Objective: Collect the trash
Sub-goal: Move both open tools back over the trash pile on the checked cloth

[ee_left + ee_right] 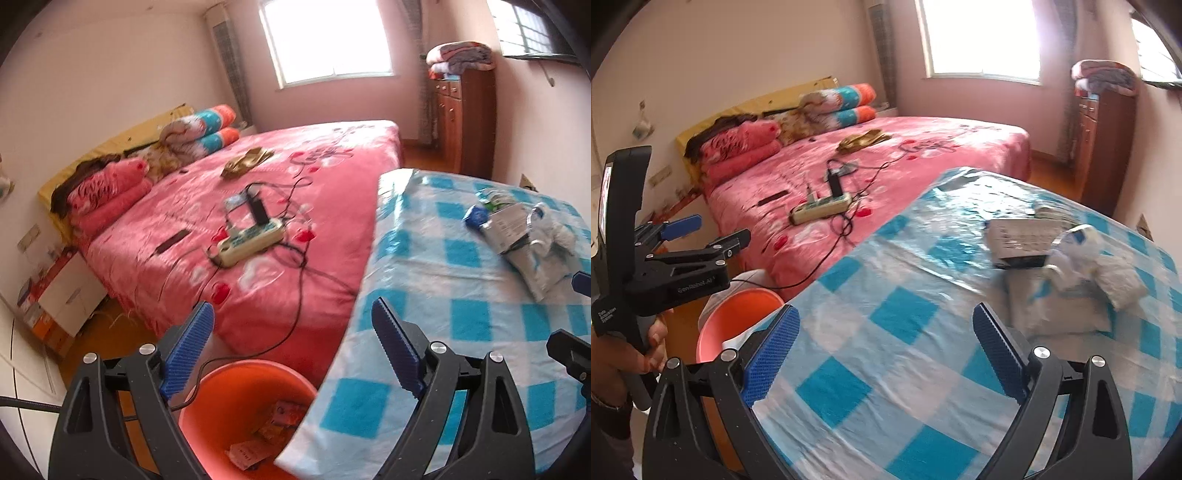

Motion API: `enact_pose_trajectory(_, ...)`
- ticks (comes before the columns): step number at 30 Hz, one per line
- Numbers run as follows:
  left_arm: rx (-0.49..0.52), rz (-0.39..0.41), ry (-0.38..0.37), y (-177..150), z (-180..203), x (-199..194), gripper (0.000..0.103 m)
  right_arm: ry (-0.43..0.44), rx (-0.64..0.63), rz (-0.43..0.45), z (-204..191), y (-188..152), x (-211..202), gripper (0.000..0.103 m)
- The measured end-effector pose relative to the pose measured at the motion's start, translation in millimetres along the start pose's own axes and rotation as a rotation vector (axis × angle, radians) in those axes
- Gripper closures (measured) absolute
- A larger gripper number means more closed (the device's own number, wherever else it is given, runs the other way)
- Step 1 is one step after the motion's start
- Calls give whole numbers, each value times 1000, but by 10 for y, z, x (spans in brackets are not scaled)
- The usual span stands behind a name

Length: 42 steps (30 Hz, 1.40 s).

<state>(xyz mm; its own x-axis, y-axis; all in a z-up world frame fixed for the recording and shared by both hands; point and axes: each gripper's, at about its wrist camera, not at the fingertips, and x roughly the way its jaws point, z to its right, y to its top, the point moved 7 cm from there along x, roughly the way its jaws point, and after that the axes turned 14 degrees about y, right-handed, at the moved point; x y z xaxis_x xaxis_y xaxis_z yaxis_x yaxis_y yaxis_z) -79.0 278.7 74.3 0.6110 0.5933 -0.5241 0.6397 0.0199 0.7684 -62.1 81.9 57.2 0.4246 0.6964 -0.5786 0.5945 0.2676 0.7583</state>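
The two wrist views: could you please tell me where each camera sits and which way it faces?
Left wrist: on the left claw, open, looking down over the orange bucket, checked table and pink bed.
Right wrist: on the right claw, open, over the table toward the trash pile; the person's hand holding the left claw shows at left.
Shared: bucket, table, bed, trash pile.

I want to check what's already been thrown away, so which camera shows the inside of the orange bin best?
The left wrist view: it looks down into the orange bin, showing wrappers at the bottom. The right wrist view shows only its rim and inner wall.
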Motion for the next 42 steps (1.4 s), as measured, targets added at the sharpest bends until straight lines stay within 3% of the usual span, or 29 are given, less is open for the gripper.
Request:
enact_pose_trajectory(18,90,117,-99,315,778,-679,15,-103,98,143,570,-180,-850,9)
enact_pose_trajectory(26,139,162,-177,389,1296,-995,15,-186,157,189,951,-371,-1222,9)
enact_pose_trajectory(42,227,185,-264,363,2043,-1335,15,-303,271,273,1556,-691,-1847,9)
